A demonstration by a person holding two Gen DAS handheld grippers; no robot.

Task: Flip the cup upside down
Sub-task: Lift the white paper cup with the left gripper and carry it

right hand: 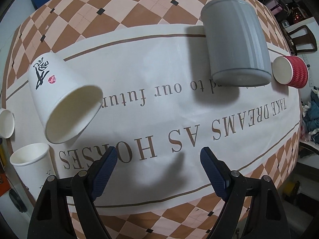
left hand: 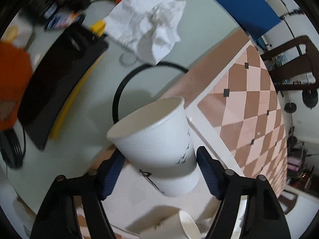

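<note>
Left gripper clamps the white paper cup between its jaws, tilted with mouth up-left, while the right gripper hangs spread over the tablecloth.

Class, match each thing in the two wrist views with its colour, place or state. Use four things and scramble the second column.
Things:
1. paper cup with black calligraphy
2. ribbed cup
3. grey container
4. right gripper

States:
A. red, at the table's right edge
B. open, holding nothing
C. white, tilted with its mouth showing
D. grey, between the two cups above

Pairs: 1-C, 2-A, 3-D, 4-B
</note>
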